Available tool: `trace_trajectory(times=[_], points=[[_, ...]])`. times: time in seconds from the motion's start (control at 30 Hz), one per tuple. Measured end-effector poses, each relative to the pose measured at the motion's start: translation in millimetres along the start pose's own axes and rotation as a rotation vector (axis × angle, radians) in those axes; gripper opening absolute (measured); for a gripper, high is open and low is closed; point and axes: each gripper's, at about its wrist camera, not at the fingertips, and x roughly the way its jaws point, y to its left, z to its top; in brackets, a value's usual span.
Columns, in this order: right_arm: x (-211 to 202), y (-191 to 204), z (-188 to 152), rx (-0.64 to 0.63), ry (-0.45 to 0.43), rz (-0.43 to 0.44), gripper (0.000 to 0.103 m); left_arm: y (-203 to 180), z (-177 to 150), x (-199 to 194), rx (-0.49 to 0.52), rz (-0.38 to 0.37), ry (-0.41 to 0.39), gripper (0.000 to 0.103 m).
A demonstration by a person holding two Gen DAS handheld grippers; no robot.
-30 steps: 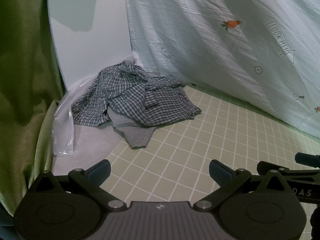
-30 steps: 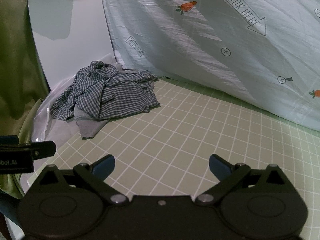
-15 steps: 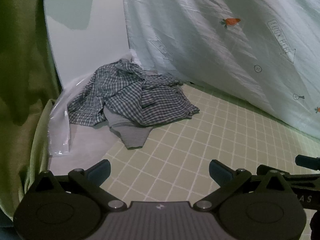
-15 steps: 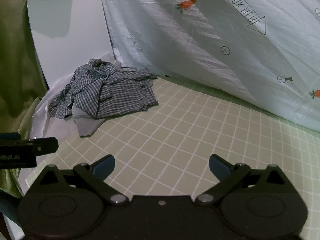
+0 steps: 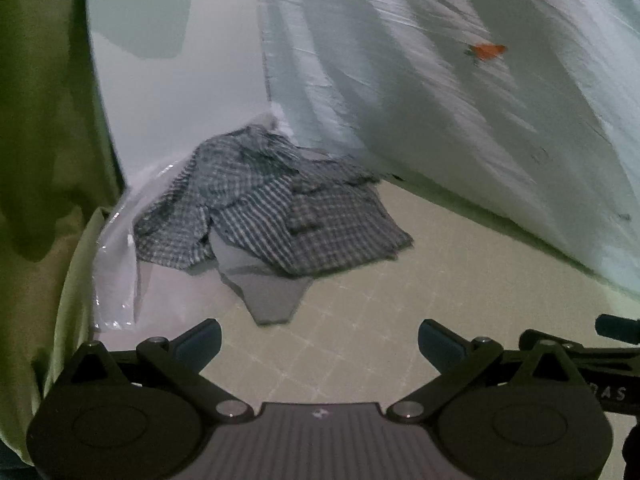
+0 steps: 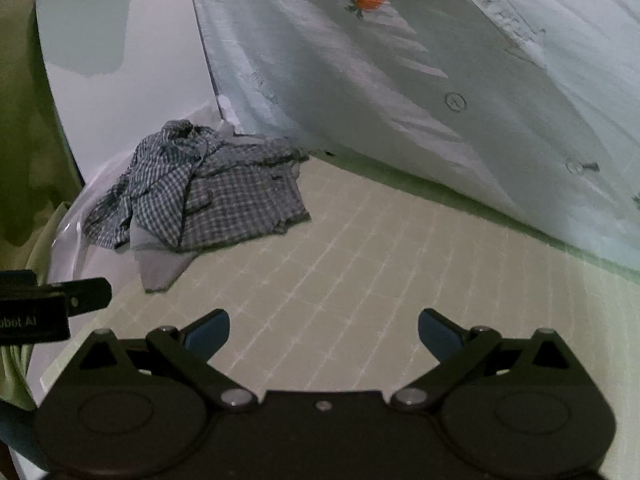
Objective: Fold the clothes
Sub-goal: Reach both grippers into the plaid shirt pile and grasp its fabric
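Note:
A crumpled blue-and-white checked shirt (image 5: 276, 208) lies in a heap at the far left corner of the green grid mat (image 5: 460, 272), on top of a grey garment (image 5: 272, 296). The shirt also shows in the right wrist view (image 6: 208, 192), with the grey garment (image 6: 160, 268) poking out beneath it. My left gripper (image 5: 318, 340) is open and empty, a short way in front of the heap. My right gripper (image 6: 322, 332) is open and empty, further right and back from the heap.
A pale sheet with carrot prints (image 6: 440, 80) hangs along the back. A white panel (image 5: 172, 80) stands behind the heap, with clear plastic (image 5: 116, 272) at its foot. Green cloth (image 5: 40, 160) hangs on the left. The left gripper's body (image 6: 48, 300) shows in the right wrist view.
Both grippers have moved forward towards the heap of clothes, which now looms larger in both views. Both stay open. The views are blurred by motion.

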Motion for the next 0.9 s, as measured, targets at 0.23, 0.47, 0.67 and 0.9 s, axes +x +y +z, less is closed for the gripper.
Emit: trace_trajectory(times=[0.23, 0.47, 0.67, 0.9], points=[[37, 7, 47, -0.022, -0.04, 0.001, 0.102, 21, 44, 39, -0.039, 0.058, -0.006, 0.103], [104, 14, 98, -0.008, -0.052, -0.008, 0.1, 42, 96, 103, -0.057, 0.11, -0.006, 0.103], [192, 16, 125, 0.029, 0.027, -0.015, 0.089, 49, 135, 177, -0.076, 0.119, 0.013, 0.096], [287, 29, 128, 0.066, 0.172, -0.006, 0.076, 57, 152, 246, -0.111, 0.092, 0.075, 0.077]])
